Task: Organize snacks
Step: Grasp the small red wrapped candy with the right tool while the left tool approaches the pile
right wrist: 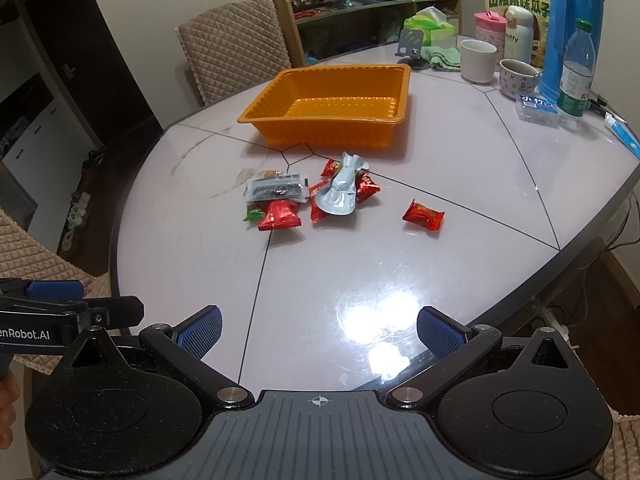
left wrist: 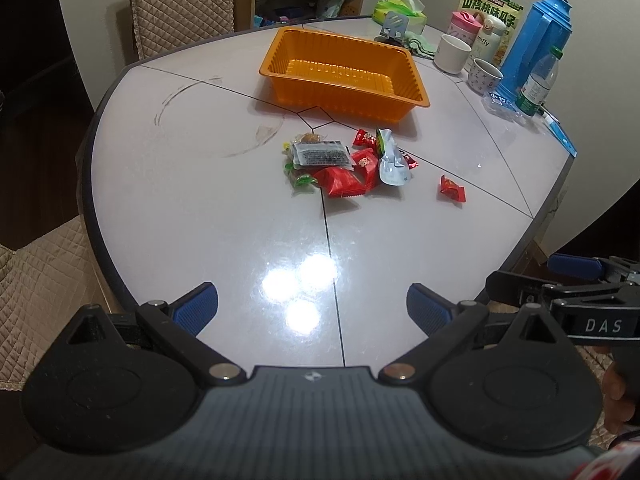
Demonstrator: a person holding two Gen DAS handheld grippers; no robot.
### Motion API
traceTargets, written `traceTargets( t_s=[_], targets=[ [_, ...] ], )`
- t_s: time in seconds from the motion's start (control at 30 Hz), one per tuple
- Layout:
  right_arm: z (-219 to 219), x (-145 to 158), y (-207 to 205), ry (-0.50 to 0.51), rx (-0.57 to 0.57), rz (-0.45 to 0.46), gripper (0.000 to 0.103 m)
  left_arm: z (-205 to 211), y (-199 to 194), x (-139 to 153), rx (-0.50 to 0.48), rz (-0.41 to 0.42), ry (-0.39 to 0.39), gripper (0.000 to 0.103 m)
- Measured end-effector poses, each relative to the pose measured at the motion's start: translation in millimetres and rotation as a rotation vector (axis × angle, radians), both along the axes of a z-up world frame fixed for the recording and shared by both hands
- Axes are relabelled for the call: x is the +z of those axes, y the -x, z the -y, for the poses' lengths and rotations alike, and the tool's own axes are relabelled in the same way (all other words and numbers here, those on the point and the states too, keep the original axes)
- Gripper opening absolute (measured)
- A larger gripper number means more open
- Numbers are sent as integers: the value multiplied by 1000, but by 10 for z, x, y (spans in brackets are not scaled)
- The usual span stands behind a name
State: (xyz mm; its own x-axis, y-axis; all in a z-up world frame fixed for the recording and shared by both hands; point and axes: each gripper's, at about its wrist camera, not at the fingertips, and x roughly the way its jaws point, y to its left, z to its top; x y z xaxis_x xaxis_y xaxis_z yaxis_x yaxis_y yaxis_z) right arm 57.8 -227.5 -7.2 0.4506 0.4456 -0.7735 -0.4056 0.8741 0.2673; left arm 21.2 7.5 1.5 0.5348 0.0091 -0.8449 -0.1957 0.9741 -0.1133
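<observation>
The left gripper (left wrist: 312,304) hangs over the near edge of the round table (left wrist: 168,200) with its blue-padded fingers spread wide and nothing between them. The right gripper (right wrist: 319,330) sits beside it, equally wide and empty, each tool showing at the edge of the other's view.

Well ahead of both, near the table's middle, lies the snack pile (left wrist: 340,162): red candy wrappers overlapping a clear packet with dark printing (left wrist: 322,153), a silver foil pouch (right wrist: 339,194) draped across the top, and a green-wrapped sweet (left wrist: 302,180) at the near side. One lone red candy (right wrist: 423,215) sits apart to the right. Just behind the pile stands the orange plastic tray (left wrist: 280,50), holding nothing yet.

The sorting looks not yet begun. The risks lie in the pile itself: glossy wrappers on a slick tabletop may skid away from closing fingers, and a pinch into overlapped packets could drag several at once or flick one off. The light tray may also slide if nudged, toward the cups (right wrist: 478,60) and bottle (right wrist: 576,76) crowded behind it.
</observation>
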Motion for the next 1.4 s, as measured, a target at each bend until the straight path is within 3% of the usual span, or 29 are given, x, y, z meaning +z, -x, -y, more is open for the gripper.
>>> traceTargets(
  t_s=[0.43,0.73,0.87,1.4],
  targets=[
    [292,-119,-422,-14,0,46,103,-71,-348,-74,40,-2,3,100],
    [458,-378,-819,-28,75,114,103,-72,-646,-221,85,18,-5,100],
    [503,-553,-1072,-10,137,109,85,-45,-780,-298,100,19,2,100],
    [329,-1094,-1809,70,398,151,50,83,-1223,-679,153,-23,-8,97]
  ],
)
